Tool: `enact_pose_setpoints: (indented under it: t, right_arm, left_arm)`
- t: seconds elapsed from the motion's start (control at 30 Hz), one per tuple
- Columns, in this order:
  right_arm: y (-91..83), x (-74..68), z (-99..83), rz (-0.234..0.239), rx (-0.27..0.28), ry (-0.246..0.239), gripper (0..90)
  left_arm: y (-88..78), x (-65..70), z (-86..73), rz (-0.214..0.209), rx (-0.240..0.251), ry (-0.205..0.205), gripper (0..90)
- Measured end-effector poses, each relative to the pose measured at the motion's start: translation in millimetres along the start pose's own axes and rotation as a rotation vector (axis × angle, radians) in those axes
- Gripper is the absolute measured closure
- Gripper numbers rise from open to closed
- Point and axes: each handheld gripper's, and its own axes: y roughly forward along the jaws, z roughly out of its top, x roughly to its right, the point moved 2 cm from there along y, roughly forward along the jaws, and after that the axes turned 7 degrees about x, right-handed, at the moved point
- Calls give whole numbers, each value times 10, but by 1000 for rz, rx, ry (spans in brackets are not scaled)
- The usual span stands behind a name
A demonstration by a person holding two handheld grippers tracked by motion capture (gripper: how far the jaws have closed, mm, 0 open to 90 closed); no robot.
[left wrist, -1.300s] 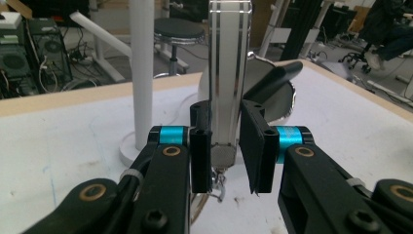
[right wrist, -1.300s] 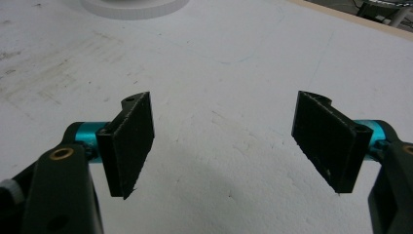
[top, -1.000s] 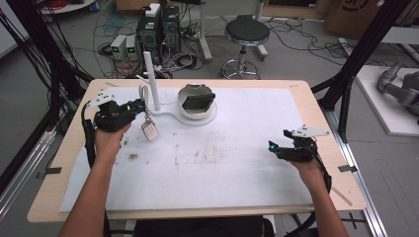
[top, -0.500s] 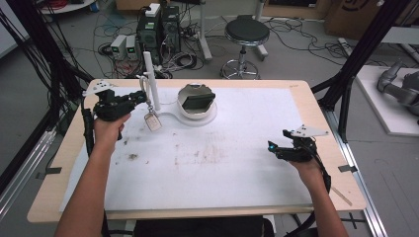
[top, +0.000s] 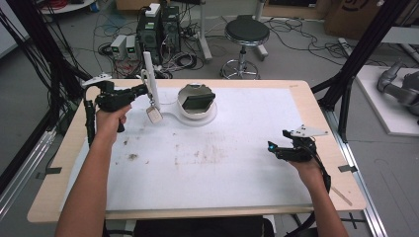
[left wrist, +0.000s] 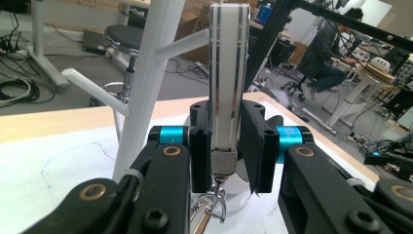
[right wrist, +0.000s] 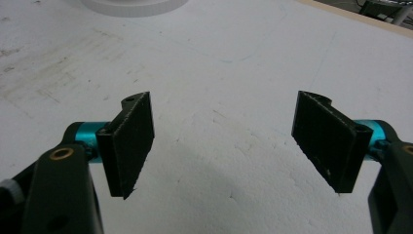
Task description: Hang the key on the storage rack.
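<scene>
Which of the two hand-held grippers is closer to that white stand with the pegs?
The left. The left gripper is right beside the white peg stand, gripping a white strap with a tag. The right gripper rests far across the table, jaws open and empty.

The strap (left wrist: 225, 78) between the left gripper's (left wrist: 228, 152) jaws runs out past the top edge of the left gripper view, so its upper end cannot be seen. Its knurled end and the ring (left wrist: 214, 202) under it sit half behind the jaws, and what hangs lower is cut off at the bottom edge. From above, the tag (top: 154, 115) dangling by the stand (top: 149, 76) is too small to read. The stand's foot hides behind the gripper arms. In the right gripper view, the white base (right wrist: 131, 6) is cut off by the top edge. The right gripper's (top: 274, 148) jaws are too small to judge from above.
</scene>
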Motion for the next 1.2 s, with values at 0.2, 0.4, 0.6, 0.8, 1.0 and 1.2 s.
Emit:
enact_pose_setpoints:
  t: [0.2, 0.4, 0.6, 0.8, 1.0, 1.2]
  right_arm:
    - [4, 2, -1, 1, 1, 0, 238]
    - [10, 1, -4, 4, -2, -4, 238]
    - [10, 0, -5, 5, -4, -4, 238]
    - [10, -5, -6, 8, -5, -2, 238]
    - [3, 2, -6, 6, -4, -4, 238]
    - [-9, 7, -1, -6, 5, -1, 238]
  left_arm:
    - [42, -58, -8, 1, 12, -28, 747]
    - [86, -82, 5, 6, 18, -37, 746]
    - [66, -90, 53, 16, 85, -62, 891]
    - [61, -80, 53, 59, 56, -26, 871]
    - [43, -12, 34, 102, 30, 66, 758]
    - [-66, 94, -87, 156, 28, 211, 531]
